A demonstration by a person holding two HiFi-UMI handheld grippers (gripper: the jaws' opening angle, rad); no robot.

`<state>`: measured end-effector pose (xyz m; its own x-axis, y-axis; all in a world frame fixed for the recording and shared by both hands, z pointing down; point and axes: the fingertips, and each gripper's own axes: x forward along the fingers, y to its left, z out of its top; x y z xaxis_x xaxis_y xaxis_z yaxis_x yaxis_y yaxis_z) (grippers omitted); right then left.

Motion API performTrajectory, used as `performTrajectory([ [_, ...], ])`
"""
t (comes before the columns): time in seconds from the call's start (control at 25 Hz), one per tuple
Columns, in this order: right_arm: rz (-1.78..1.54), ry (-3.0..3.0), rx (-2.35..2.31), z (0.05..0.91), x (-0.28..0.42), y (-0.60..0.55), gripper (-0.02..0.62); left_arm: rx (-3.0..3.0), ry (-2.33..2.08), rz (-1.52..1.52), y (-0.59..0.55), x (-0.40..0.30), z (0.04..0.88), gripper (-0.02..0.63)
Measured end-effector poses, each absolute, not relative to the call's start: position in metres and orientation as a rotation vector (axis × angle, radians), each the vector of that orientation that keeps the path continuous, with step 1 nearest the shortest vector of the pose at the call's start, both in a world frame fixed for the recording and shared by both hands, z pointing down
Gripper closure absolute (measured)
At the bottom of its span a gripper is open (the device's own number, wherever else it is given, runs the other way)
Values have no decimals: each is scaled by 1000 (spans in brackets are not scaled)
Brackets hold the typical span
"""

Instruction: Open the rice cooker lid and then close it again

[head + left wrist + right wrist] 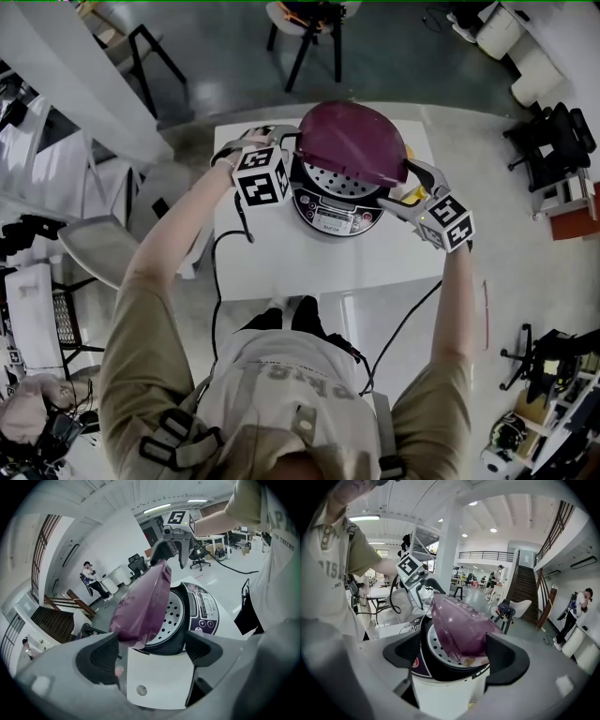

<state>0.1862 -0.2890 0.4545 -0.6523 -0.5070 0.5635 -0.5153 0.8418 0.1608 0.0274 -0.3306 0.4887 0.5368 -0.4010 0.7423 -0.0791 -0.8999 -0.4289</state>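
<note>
The rice cooker (337, 208) stands on the white tabletop (281, 267), its purple lid (352, 141) tilted half open. The left tool (151, 652) and right tool (456, 653) flank the cooker, jaws spread, perhaps touching the lid.

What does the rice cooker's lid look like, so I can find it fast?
Find the white table in the middle of the room; a round rice cooker sits on it. The lid is the shiny dome tilted up over the cooker, with a plate with holes showing beneath. It is the only big dark purple thing there.
</note>
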Motion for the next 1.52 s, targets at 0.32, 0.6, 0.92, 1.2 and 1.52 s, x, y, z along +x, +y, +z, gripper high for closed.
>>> performTrajectory([
  [0.32, 44, -2383, 715, 471, 186, -278, 187, -2428, 353, -1328, -320, 26, 505, 150],
  [0.6, 68, -2370, 681, 482, 183, -273, 187, -2419, 319, -1358, -315, 23, 517, 149],
  [0.92, 77, -2360, 642, 494, 181, -267, 187, -2387, 288, -1406, -309, 20, 530, 149],
  [1.2, 85, -2363, 623, 499, 181, -264, 187, -2383, 278, -1421, -306, 19, 535, 149],
  [1.52, 82, -2342, 592, 504, 182, -261, 187, -2365, 217, -1468, -304, 17, 539, 149],
])
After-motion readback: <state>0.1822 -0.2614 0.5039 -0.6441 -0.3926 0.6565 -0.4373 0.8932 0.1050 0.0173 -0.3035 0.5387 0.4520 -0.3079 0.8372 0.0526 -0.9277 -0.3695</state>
